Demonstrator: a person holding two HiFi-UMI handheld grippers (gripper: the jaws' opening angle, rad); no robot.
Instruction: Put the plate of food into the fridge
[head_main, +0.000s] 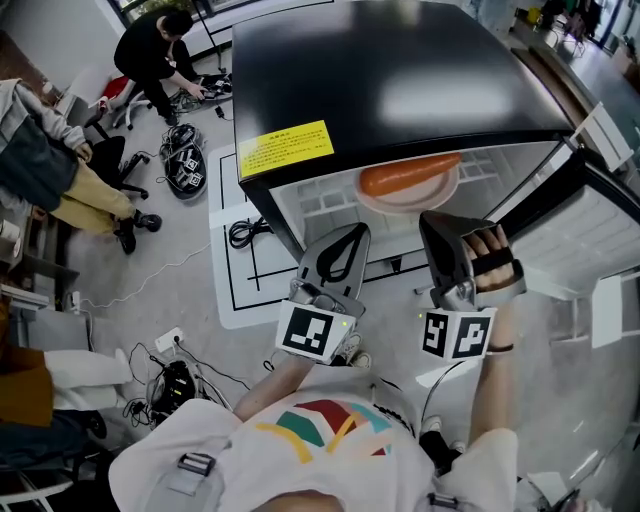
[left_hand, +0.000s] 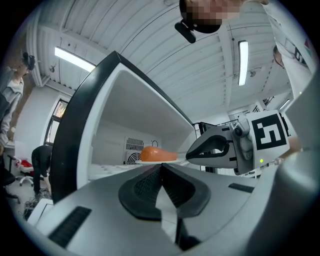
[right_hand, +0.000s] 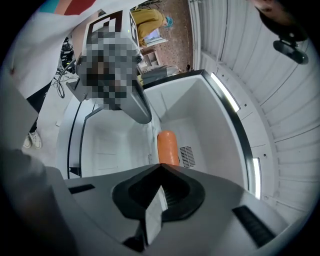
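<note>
Plate of food (head_main: 408, 192) is already sitting on a shelf inside the open fridge (head_main: 400, 70), so I'd say the drop-off part is basically done. Your left gripper (head_main: 347, 243) hangs just outside the opening, jaws pinched together with nothing in them. Your right gripper (head_main: 438, 232) is the same deal: closed up, empty, clear of the plate. My guess is they're tucked shut for pushing the door closed.

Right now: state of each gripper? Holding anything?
Left gripper: closed, jaws together, holding nothing.
Right gripper: closed, jaws together, holding nothing.
</note>
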